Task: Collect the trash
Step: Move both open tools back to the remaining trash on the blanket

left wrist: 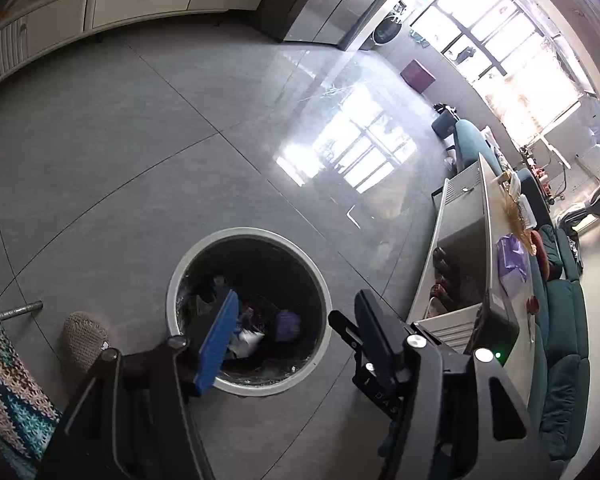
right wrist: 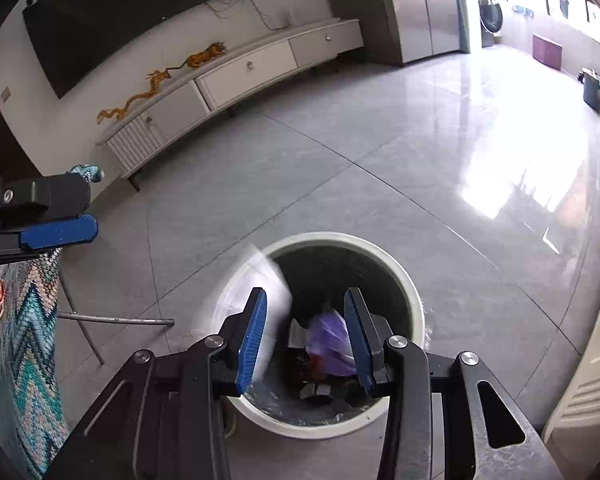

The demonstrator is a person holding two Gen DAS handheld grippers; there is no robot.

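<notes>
A round white-rimmed trash bin (left wrist: 320, 276) (right wrist: 414, 292) stands on the grey tile floor with a black liner. Inside lie a purple bag (right wrist: 332, 340) (left wrist: 287, 322), white scraps (left wrist: 250, 340) and dark bits. My right gripper (right wrist: 306, 332) is open right above the bin's mouth. A blurred white piece of trash (right wrist: 270, 292) is in the air by its left finger, over the bin's rim. My left gripper (left wrist: 296, 332) is open and empty beside the bin; its blue-padded finger (right wrist: 60, 232) shows at the left of the right wrist view.
A low white TV cabinet (right wrist: 244, 68) runs along the far wall. A white coffee table (left wrist: 468, 240) with a purple bag (left wrist: 512, 264) stands right of the bin. A chair with a knitted cover (right wrist: 28, 320) and metal legs (right wrist: 116, 320) is at the left.
</notes>
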